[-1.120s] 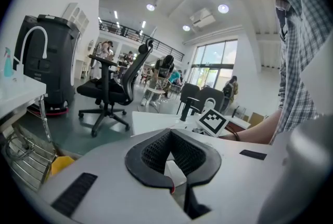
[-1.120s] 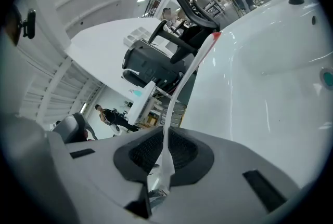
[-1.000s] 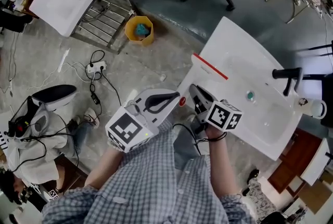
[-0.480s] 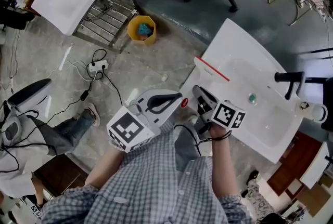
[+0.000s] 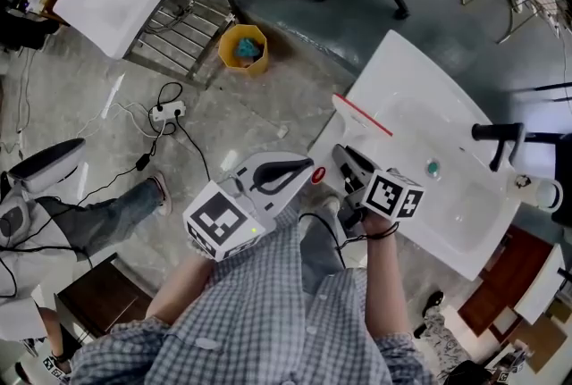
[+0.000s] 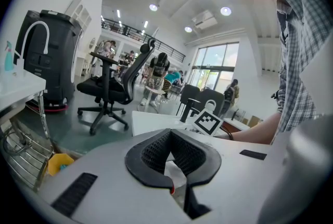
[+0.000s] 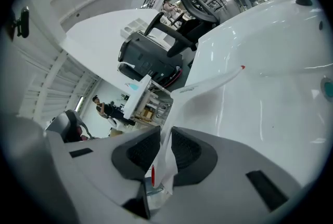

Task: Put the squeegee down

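**One squeegee clamped in the right gripper, reaching out over a white sink**

Two hand-held grippers sit side by side in front of the person. The right gripper (image 5: 347,162) has its jaws closed firmly on the white handle of the squeegee (image 5: 362,116). The tool lies straight ahead of that gripper. Its long axis carries on the line of the jaws, away from the person, and ends in a crossbar with a red blade edge. A white sink (image 5: 402,79) lies just beyond and below the jaws.

The left gripper (image 5: 299,167) is just beside the right one, with its jaws together and nothing between them. It points past the tool, so the right gripper is the one nearer the squeegee, and the put-down appears to rest with it alone. That move likely turns on easing the tool forward and down onto the sink surface under the blade, then parting the jaws.

From above, the head view shows the blade lying across the sink corner nearest the gripper. A black tap (image 5: 496,135) and the drain (image 5: 433,167) lie farther beyond. Whether the blade touches the sink cannot be told from there.

The right gripper view shows the grip itself: the handle rises out from between the dark pads (image 7: 138,153), with the basin beneath it. The left gripper view shows no squeegee, only an office chair (image 6: 112,88) out in the room
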Available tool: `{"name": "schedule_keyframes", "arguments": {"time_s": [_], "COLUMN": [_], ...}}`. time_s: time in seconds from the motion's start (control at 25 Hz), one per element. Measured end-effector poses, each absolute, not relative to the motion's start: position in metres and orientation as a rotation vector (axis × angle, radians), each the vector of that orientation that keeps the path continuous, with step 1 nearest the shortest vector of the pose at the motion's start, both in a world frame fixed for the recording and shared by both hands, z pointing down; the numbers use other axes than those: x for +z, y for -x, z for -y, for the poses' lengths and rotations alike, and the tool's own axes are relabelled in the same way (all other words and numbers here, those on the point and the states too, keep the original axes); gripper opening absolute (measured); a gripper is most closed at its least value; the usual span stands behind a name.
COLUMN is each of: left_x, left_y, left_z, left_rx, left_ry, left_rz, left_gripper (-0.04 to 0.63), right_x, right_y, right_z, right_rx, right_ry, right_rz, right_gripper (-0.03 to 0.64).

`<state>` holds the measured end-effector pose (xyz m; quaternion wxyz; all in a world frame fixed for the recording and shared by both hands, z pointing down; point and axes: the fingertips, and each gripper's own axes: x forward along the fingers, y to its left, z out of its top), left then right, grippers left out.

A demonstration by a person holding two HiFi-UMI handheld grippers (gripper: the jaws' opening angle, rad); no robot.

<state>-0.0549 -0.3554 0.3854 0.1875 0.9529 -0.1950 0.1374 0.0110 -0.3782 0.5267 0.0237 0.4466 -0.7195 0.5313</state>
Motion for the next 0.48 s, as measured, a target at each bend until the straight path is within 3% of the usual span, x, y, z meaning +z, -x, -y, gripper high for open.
{"name": "schedule_keyframes", "arguments": {"time_s": [0.48], "left_x": [0.385], "left_y": [0.046], "left_z": [0.35], "left_rx": [0.391], "left_ry": [-2.692], "left_rz": [0.528], "left_gripper": [0.006], "right_x": [0.529], "right_y": [-0.022], "right_z": [0.376], "right_rx": [1.564], "right_ry": [-1.383], "right_rz": [2.201], "right_gripper": [0.071]}}
